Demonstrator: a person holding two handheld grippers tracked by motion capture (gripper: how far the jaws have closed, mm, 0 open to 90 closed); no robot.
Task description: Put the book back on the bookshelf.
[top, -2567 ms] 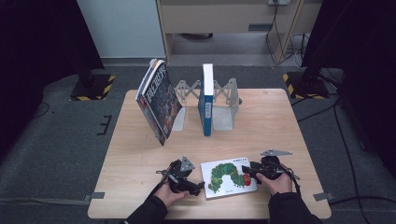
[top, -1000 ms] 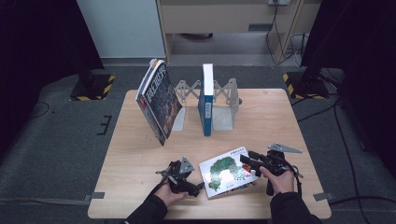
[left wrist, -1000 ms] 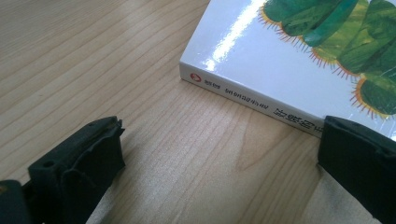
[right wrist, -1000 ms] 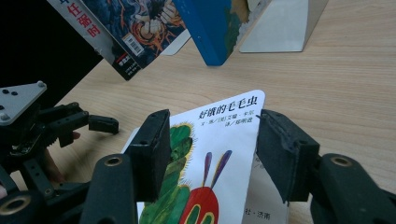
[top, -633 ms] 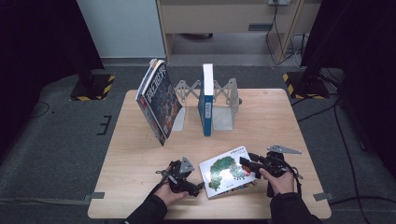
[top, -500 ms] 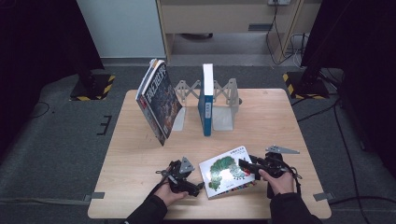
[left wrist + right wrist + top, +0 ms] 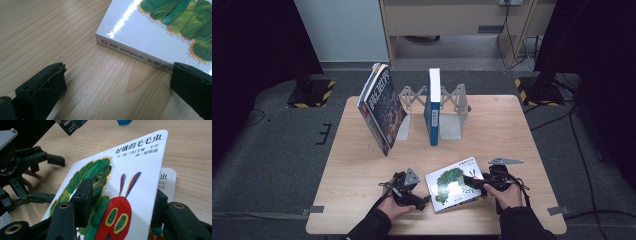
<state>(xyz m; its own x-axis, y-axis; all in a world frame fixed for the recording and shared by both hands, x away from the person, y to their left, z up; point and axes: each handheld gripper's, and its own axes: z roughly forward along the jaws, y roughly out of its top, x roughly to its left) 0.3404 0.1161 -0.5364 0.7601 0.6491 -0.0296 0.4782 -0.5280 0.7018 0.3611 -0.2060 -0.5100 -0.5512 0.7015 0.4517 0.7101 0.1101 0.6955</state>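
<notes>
Item: caterpillar picture book, white cover with a green caterpillar and its red head. It lies near the front edge of the wooden table, between your two hands. In the right gripper view the front cover is lifted at an angle, with a printed page showing beneath it at the right.

Item: your right gripper. Its jaws stand on either side of the raised cover, one over the printed face and one behind it, and they have just been closing. Whether the pads already press on the cover you cannot tell from these views.

Item: your left gripper. Its jaws are spread wide and hold nothing. It rests low over the table just beside the book's spine edge. In the left gripper view one jaw tip sits right at that edge; contact cannot be made out.

Item: metal book rack, at the far middle of the table, well apart from the picture book.

Item: blue book, upright in the rack.

Item: dark-covered book, tilted, leaning at the rack's left end.

Item: your hands. The left hand and right hand each grasp a gripper at the table's near edge.
</notes>
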